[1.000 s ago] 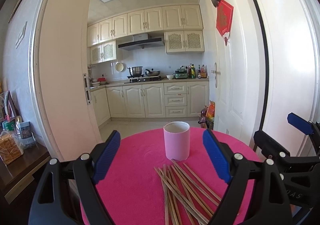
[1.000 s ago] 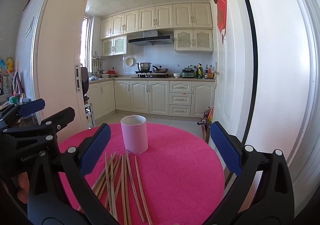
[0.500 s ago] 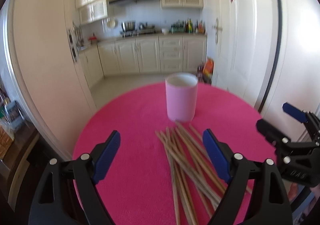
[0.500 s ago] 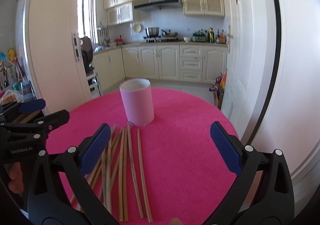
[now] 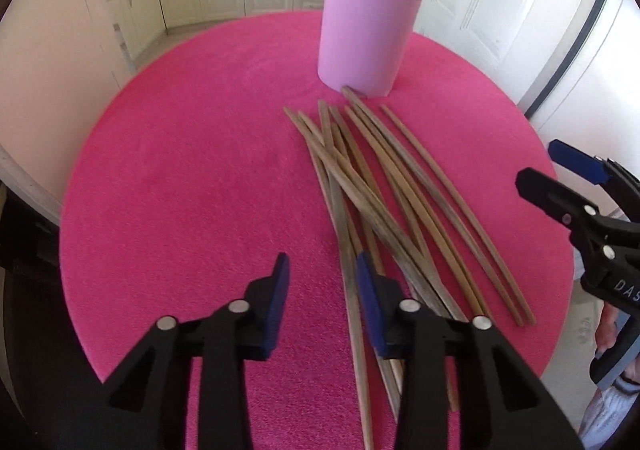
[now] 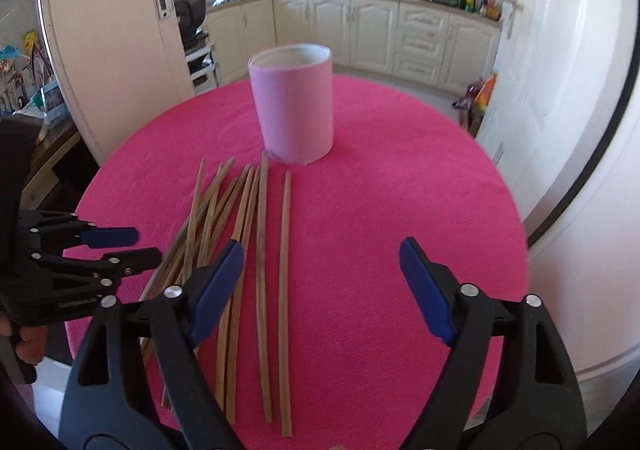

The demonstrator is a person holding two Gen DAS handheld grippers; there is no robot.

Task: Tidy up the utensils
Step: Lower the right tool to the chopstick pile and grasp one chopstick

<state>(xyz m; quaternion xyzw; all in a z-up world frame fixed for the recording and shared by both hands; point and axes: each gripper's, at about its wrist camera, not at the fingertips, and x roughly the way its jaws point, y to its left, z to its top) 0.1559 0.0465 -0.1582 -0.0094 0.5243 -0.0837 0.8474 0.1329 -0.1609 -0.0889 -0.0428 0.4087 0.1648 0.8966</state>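
I have the left gripper point(image 5: 322, 270) low over the round table with the bright pink cloth point(image 5: 192, 154), its blue-padded jaws drawn in to a narrow gap with nothing between them. Its right pad sits at the left edge of the loose heap of long brown wooden chopsticks point(image 5: 384, 186); I cannot tell whether it touches one. The sticks lie fanned and crossing on the cloth, their far ends pointing at the pale pink cylindrical cup point(image 5: 366, 30), which stands upright toward the far side of the table, with one stick tip right at its base. My right gripper point(image 6: 322, 270) hangs over the near edge with jaws spread wide, holding nothing; two chopsticks point(image 6: 276, 250) lie on the cloth below that gap.
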